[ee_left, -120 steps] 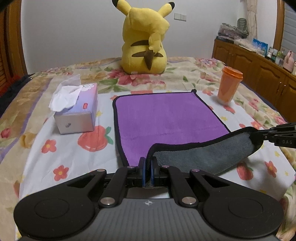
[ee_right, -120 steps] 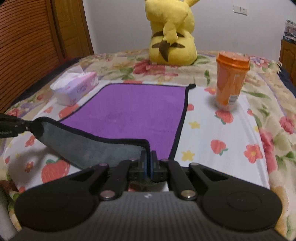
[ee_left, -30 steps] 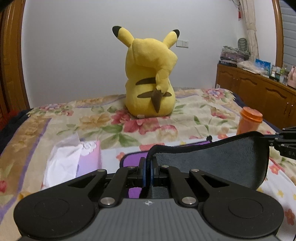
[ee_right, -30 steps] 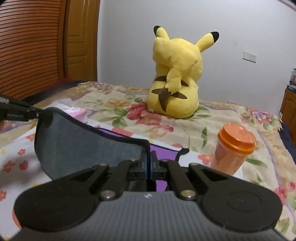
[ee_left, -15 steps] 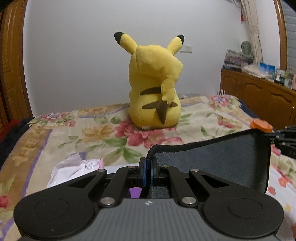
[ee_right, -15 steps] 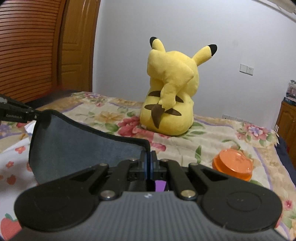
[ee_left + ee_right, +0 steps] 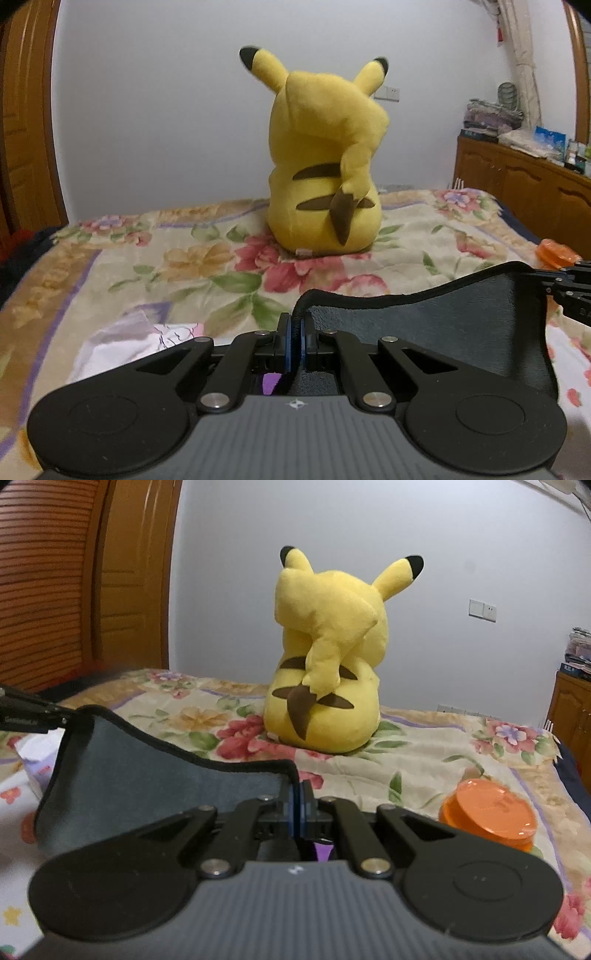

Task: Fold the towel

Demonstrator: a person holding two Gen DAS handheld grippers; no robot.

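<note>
The towel (image 7: 443,325) is purple on one face and grey on the other, with a black hem. My left gripper (image 7: 295,332) is shut on one of its corners. My right gripper (image 7: 297,808) is shut on the other near corner. The grey underside hangs stretched between them, raised above the bed, and also shows in the right wrist view (image 7: 155,771). A sliver of purple shows below each gripper. The right gripper's tip shows at the right edge of the left wrist view (image 7: 565,288). The rest of the towel is hidden below the grippers.
A yellow Pikachu plush (image 7: 325,166) sits on the floral bedspread (image 7: 184,258) straight ahead. A tissue box (image 7: 129,339) lies at the left. An orange lidded cup (image 7: 487,816) stands at the right. Wooden cabinets (image 7: 524,199) line the right wall.
Both grippers have carried the towel's near edge up and forward toward the plush. The flat purple towel has dropped out of view below the grippers.
</note>
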